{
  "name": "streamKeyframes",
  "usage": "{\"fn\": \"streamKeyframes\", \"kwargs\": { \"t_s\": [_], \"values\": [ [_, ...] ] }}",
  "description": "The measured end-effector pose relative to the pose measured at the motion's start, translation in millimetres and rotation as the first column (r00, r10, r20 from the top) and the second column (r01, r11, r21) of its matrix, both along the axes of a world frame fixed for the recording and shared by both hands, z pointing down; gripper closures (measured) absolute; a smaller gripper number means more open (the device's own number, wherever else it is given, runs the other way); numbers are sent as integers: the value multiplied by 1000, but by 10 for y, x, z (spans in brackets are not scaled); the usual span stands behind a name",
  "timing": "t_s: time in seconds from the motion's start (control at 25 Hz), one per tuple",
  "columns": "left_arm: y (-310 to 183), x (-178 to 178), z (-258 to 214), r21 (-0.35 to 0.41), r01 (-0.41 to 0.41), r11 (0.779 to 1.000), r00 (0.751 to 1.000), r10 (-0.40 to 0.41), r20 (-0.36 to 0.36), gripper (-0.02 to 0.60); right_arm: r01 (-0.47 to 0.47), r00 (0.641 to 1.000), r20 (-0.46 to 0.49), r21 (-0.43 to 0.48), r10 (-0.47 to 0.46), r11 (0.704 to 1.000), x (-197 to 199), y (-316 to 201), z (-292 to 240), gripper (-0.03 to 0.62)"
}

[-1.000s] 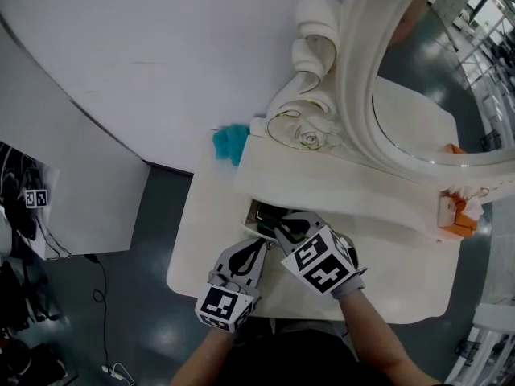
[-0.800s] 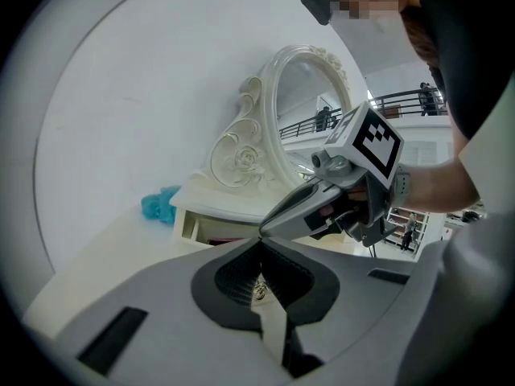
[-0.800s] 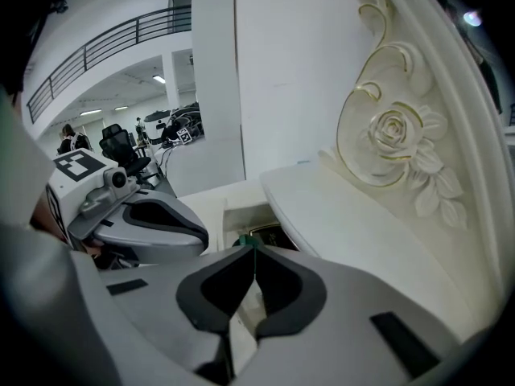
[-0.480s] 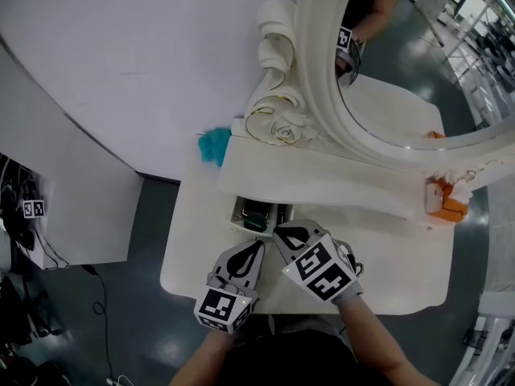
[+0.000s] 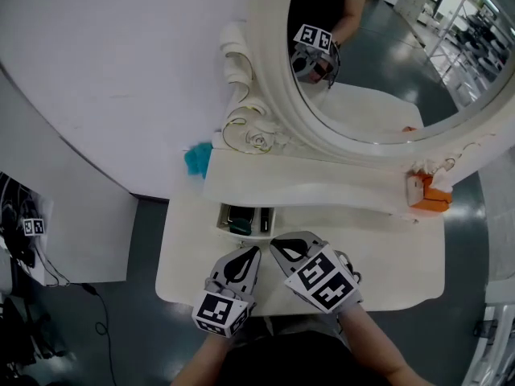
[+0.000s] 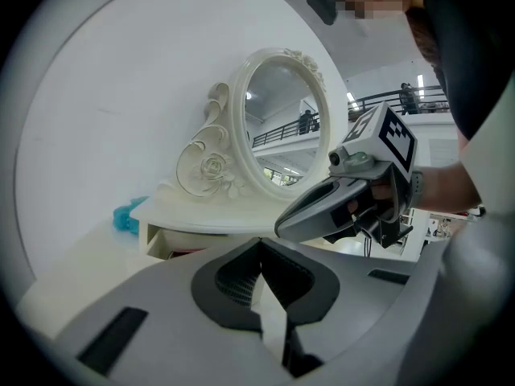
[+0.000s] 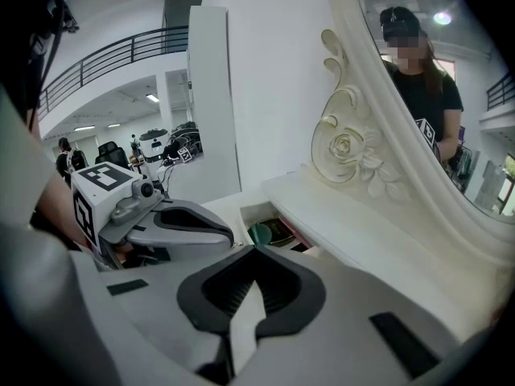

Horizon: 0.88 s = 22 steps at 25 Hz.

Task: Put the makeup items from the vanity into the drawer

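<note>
The small drawer point(image 5: 222, 218) under the vanity shelf stands open, with a teal round compact point(image 5: 239, 227) and dark makeup cases point(image 5: 244, 213) inside. In the right gripper view the drawer point(image 7: 259, 209) shows the green compact point(image 7: 260, 234) and a flat case. My left gripper point(image 5: 252, 251) and right gripper point(image 5: 278, 245) hover side by side over the tabletop, a short way in front of the drawer, both shut and empty. The left gripper's point(image 6: 259, 243) and the right gripper's point(image 7: 253, 251) jaws meet at the tips with nothing between them.
A white oval mirror point(image 5: 362, 63) with a carved frame stands on the raised shelf point(image 5: 322, 187). A teal fluffy thing point(image 5: 196, 158) lies at the shelf's left end, an orange item point(image 5: 432, 199) beside a small white box at its right end. The table's front edge point(image 5: 241, 292) runs under my hands.
Both grippers have drawn back from the drawer toward the table's front and risen a little. The right gripper's tip, which was at the drawer, is now clear of it.
</note>
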<state>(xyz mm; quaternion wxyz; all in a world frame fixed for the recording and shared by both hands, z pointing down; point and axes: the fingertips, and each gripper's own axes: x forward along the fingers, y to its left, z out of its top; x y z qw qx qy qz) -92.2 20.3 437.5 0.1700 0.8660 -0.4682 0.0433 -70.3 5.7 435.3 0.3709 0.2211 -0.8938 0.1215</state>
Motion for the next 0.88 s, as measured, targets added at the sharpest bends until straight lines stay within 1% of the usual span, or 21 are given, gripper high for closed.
{"fn": "streamKeyframes", "kwargs": {
  "t_s": [0.32,0.6,0.88],
  "values": [
    [50,81,-102,30,-11,999,1000,11,6,569,8,997,73,-14,-7,1000,68,180,-130,572],
    [104,7,-59,-5,13,1000,997,-13,-73,568,25,989,144,-43,-18,999,26,388,-208,572],
    [180,-15,-50,3,-12,1000,996,12,-86,568,55,980,195,-57,-43,997,-77,651,-244,572]
  ]
}}
